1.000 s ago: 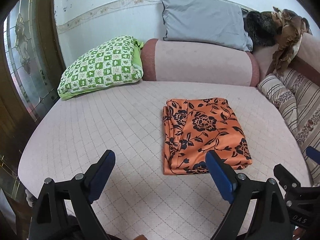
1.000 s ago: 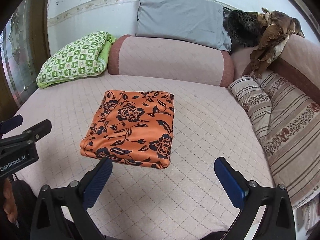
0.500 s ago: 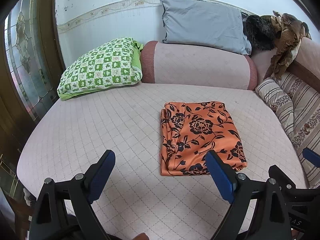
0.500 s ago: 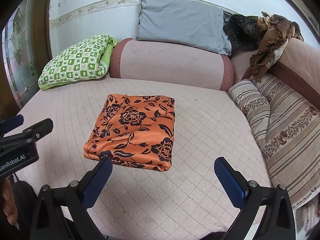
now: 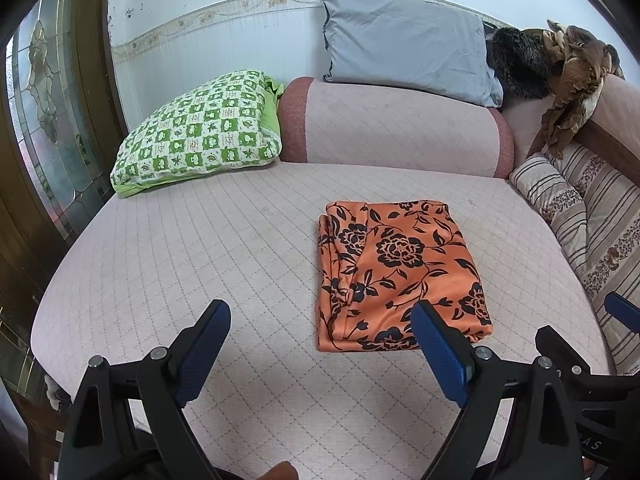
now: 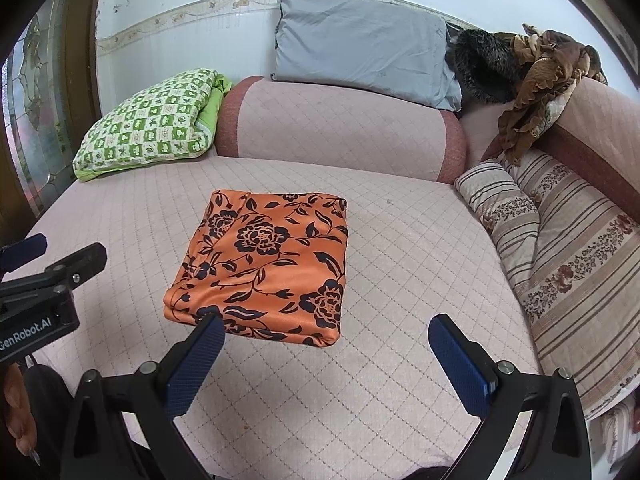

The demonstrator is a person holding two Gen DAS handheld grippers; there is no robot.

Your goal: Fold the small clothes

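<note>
An orange cloth with black flowers (image 5: 400, 272) lies folded into a flat rectangle on the pink quilted sofa seat (image 5: 200, 240). My left gripper (image 5: 320, 314) stands open just in front of the cloth's near left corner, with nothing between its blue pads. In the right wrist view the same cloth (image 6: 268, 264) lies ahead and to the left. My right gripper (image 6: 326, 326) is open over the cloth's near edge and does not touch it. The left gripper's body (image 6: 52, 276) shows at that view's left edge.
A green checked pillow (image 5: 196, 136) lies at the back left and a grey pillow (image 5: 404, 40) tops the pink bolster (image 5: 400, 128). Striped cushions (image 6: 560, 248) line the right side, with brown clothing (image 6: 536, 92) heaped above. A glazed wooden door (image 5: 40, 120) stands at the left.
</note>
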